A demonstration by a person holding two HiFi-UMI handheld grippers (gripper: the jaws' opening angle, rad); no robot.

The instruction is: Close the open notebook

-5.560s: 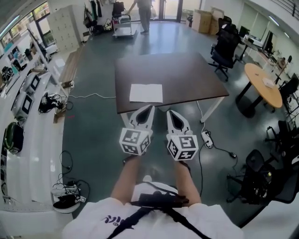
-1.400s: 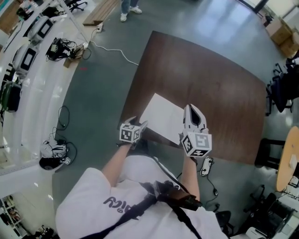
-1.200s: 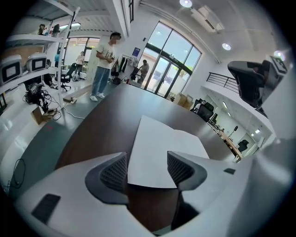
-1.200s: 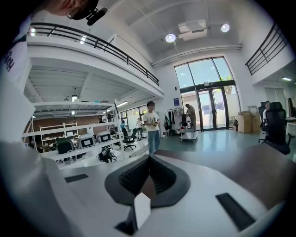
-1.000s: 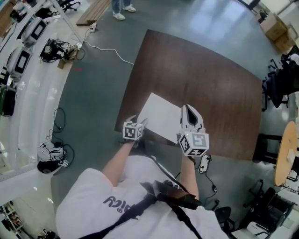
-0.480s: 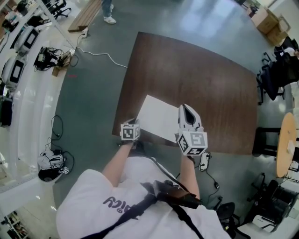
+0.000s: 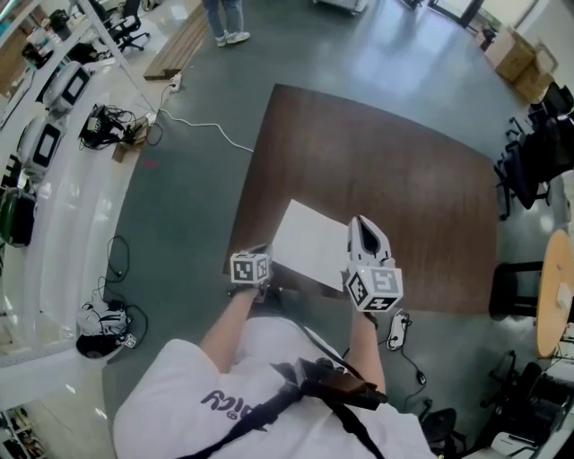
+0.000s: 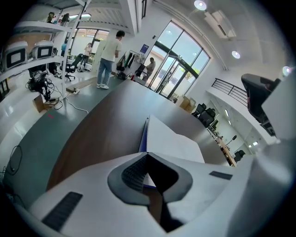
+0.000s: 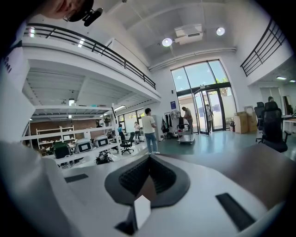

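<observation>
Head view, holdings in descending size.

1. Surface: dark brown, bare apart from item 2. It extends ahead of both pairs of fingers.
2. Notebook: open, white pages up, lying flat near the surface's near edge between the two grippers. In the left gripper view its blue cover edge runs straight ahead of the fingers.
3. Right gripper: fingers together, nothing between them. It is raised over the notebook's right margin and sighted level across the room.
4. Left gripper: fingers together. The tips sit over the notebook's near left corner, and that corner shows through the gap behind them. No leaf appears pinched.

Hazards, as judged:
- Closing has not begun, and neither pair of fingers has purchase on a cover.
- Closed tips pushed at the corner could slide the whole notebook along the surface. They could also nudge it off the near edge, just behind the fingers.
- Catching a single page instead of the cover would crease or tear it.
- Folding a cover toward the right fingers would trap it against that gripper.

Surroundings:
- White bench with monitors, far left of the left fingers.
- Office chairs and round wooden table, far right of the right fingers.
- Person standing, well beyond the fingers.
- Floor cable, beyond and left of the fingers.
- Power strip, behind the right fingers, on the floor.

Nothing on the surface obstructs either pair of fingers.
</observation>
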